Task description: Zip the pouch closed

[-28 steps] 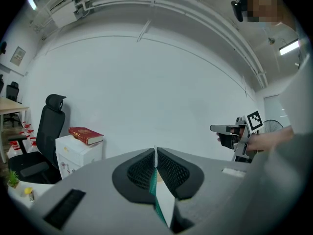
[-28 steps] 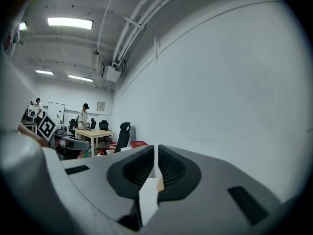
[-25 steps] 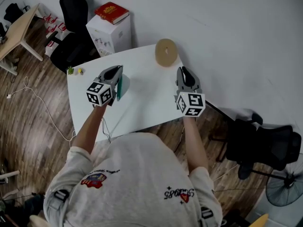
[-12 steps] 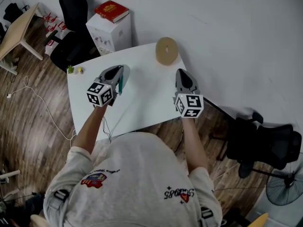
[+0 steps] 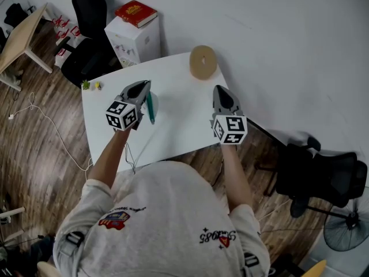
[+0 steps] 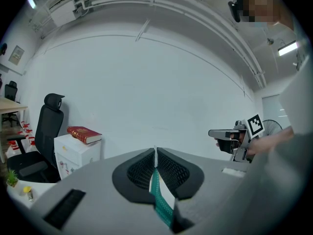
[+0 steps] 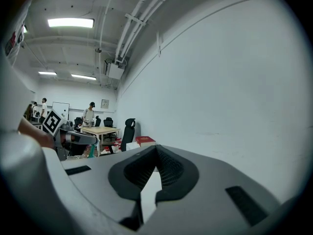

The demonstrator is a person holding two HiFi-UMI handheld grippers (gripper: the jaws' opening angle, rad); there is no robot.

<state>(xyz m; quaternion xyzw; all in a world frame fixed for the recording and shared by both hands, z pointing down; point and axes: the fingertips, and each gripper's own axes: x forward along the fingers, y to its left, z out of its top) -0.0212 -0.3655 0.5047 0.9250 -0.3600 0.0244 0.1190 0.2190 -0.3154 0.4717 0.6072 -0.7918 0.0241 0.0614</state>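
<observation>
Two grippers show closed fingers (image 6: 141, 171): your left gripper (image 5: 144, 84) clamps the teal pouch (image 5: 150, 107) above the bench's (image 5: 173, 133) left half, while your right gripper (image 5: 221, 90) is closed on nothing near its right edge.

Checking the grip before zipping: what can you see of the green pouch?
The pouch shows edge-on as a narrow teal-green strip, apparently soft fabric, with a ribbed edge. The left gripper is shut on it; the rest hangs slanted over the white table. Whether it touches the table, or whether it is zipped shut, cannot be told. The right gripper is shut and apart from it.
</observation>
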